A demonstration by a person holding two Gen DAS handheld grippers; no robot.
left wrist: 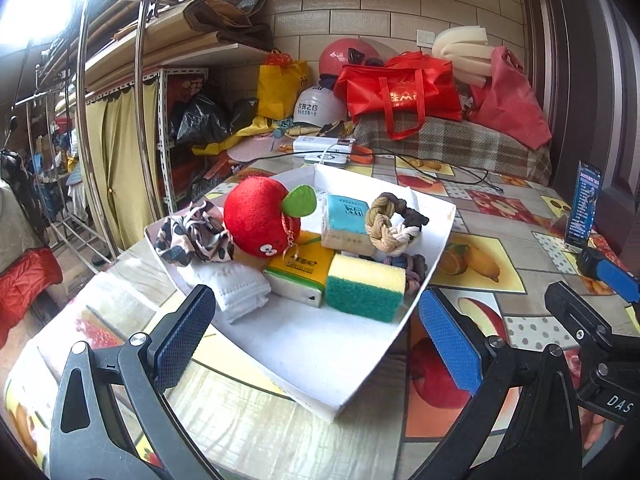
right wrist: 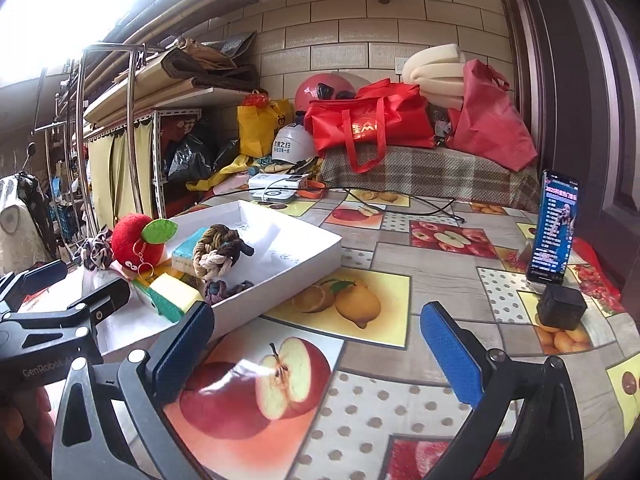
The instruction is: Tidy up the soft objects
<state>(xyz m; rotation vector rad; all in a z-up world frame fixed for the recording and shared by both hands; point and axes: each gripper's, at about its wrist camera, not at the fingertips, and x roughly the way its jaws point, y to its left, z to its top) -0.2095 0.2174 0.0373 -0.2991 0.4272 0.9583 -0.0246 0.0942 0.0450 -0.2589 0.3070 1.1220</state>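
**A:** State the location of the soft objects.

**B:** All are grouped in the white tray (left wrist: 420,276), at its left half. The red plush apple (left wrist: 258,220) sits on top of the pile, with the leopard-print scrunchie (left wrist: 196,236) just beside it on the left. A folded white cloth (left wrist: 240,290) lies in front of the scrunchie. The yellow-green sponge (left wrist: 366,286) touches the yellow tissue pack (left wrist: 298,276); the blue tissue pack (left wrist: 346,220) stands behind them. A braided rope ring (left wrist: 390,224) leans against the blue pack — a second, darker knot (left wrist: 416,268) lies below it.

**A:** Tray position?

**B:** On the tabletop (right wrist: 400,412), which carries a fruit-print cover.

**A:** Left gripper condition?

**B:** The left gripper (left wrist: 316,332) has its fingers (left wrist: 184,332) spread wide and holds nothing. It is low over the near end of the tray, one finger on each side of it.

**A:** Right gripper condition?

**B:** The right gripper (right wrist: 318,350) is likewise wide apart and empty — positioned over the printed apple, to the right of the tray.

**A:** Surroundings?

**B:** A phone (right wrist: 554,232) stands upright near the right edge, with a black cube (right wrist: 560,306) in front of it.
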